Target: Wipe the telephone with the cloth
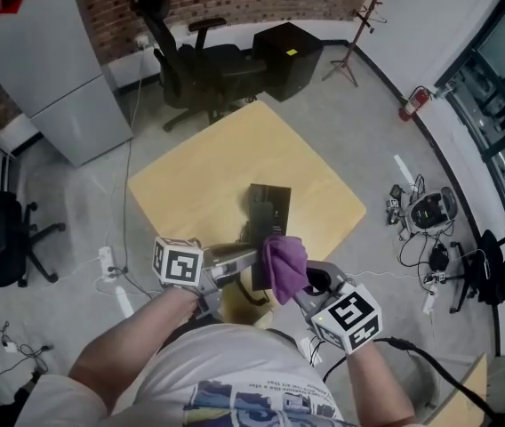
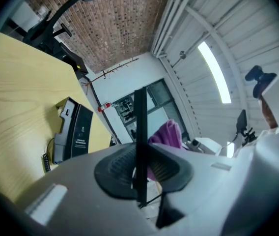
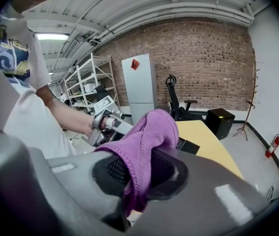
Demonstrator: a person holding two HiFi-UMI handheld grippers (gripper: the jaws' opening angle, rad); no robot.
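Note:
The black telephone (image 1: 268, 210) lies in the middle of the yellow table (image 1: 199, 181); the left gripper view also shows the telephone (image 2: 74, 128) with its coiled cord (image 2: 46, 161). My left gripper (image 1: 249, 258) is shut on a thin black piece (image 2: 140, 132) seen edge-on, which looks like the handset. My right gripper (image 1: 299, 279) is shut on a purple cloth (image 1: 284, 263). The cloth (image 3: 152, 129) bulges out over the jaws and hangs just right of the black piece, near the table's front edge. From the right gripper view, the left gripper (image 3: 111, 124) shows behind the cloth.
A black office chair (image 1: 195, 65) and a black cabinet (image 1: 286, 53) stand beyond the table's far corner. A grey locker (image 1: 44, 60) is at far left, with another chair (image 1: 4, 234) nearer. Cables and gear (image 1: 426, 212) litter the floor on the right.

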